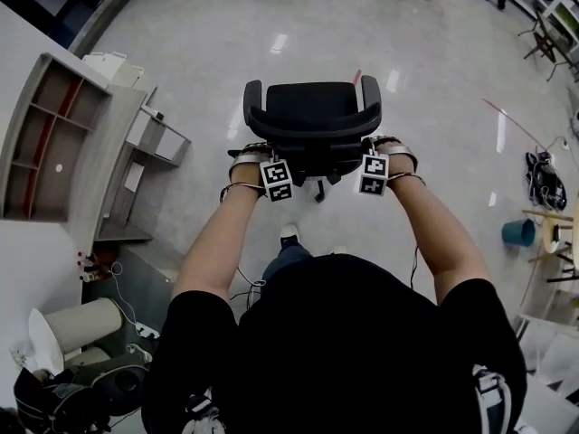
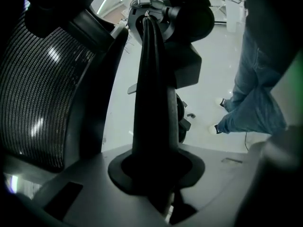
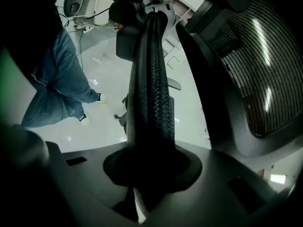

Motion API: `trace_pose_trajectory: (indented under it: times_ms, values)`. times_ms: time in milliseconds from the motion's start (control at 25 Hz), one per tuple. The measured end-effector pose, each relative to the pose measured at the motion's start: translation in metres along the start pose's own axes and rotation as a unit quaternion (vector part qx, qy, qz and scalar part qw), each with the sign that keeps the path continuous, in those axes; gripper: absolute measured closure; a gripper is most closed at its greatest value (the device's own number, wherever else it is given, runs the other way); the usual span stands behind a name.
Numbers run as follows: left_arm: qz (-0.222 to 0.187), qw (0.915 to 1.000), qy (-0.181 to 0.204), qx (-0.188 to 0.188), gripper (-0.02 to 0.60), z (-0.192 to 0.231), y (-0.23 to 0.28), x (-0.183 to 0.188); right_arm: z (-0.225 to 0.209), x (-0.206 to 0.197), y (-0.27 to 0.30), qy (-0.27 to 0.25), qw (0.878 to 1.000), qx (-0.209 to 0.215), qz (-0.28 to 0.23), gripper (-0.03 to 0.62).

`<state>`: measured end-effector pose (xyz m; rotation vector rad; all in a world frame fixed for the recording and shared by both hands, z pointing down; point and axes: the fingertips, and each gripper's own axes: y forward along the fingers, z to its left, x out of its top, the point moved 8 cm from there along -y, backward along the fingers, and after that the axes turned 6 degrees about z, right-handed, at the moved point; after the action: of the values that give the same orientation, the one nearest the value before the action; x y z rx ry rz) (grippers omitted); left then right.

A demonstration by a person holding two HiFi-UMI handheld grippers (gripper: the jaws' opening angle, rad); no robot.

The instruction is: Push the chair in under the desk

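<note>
- Gripping the chair (image 1: 312, 120) from behind, the left claw (image 1: 256, 152) and the right claw (image 1: 380, 145) each sit clamped on an armrest.
- Left armrest (image 2: 154, 103): a smooth, black, long rounded pad, pinched between the grey jaws.
- Right armrest (image 3: 151, 89): the same shape, with a finely woven, pebbled skin, also pinched tight.
- Backrest (image 2: 38, 79): ribbed black mesh with a sheen, set in a curved hard frame, just beside each armrest.
- The chair stands out on the glossy pale floor (image 1: 208, 43), straight ahead of the person, its back towards them.
- A grey table (image 1: 107, 174) lies off to the left with a shelf unit (image 1: 45, 143) of open compartments and a pale drawer cabinet (image 1: 156, 136); the chair is well apart from it, not under it.
- A jeans leg and white shoe (image 1: 289, 235) stand just behind the chair's base.
- A teal bucket (image 1: 519, 232) sits far right; a cream bin (image 1: 81, 324) and cables crowd the lower left.
</note>
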<state>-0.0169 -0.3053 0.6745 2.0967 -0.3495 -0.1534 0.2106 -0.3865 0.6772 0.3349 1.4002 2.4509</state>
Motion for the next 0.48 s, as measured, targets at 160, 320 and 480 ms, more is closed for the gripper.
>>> trace_pose_trajectory:
  times_ms: [160, 320, 480]
  values:
    - [0.021, 0.9992, -0.035, 0.002, 0.5, -0.017, -0.009, -0.024, -0.003, 0.025, 0.004, -0.036, 0.999, -0.008, -0.021, 0.514]
    - [0.042, 0.9967, -0.069, 0.001, 0.499, -0.03, -0.015, -0.055, -0.01, 0.058, 0.008, -0.071, 0.997, -0.012, -0.038, 0.514]
    - [0.06, 0.9932, -0.1, 0.003, 0.499, -0.041, -0.019, -0.083, -0.016, 0.09, 0.01, -0.101, 0.993, -0.015, -0.055, 0.514]
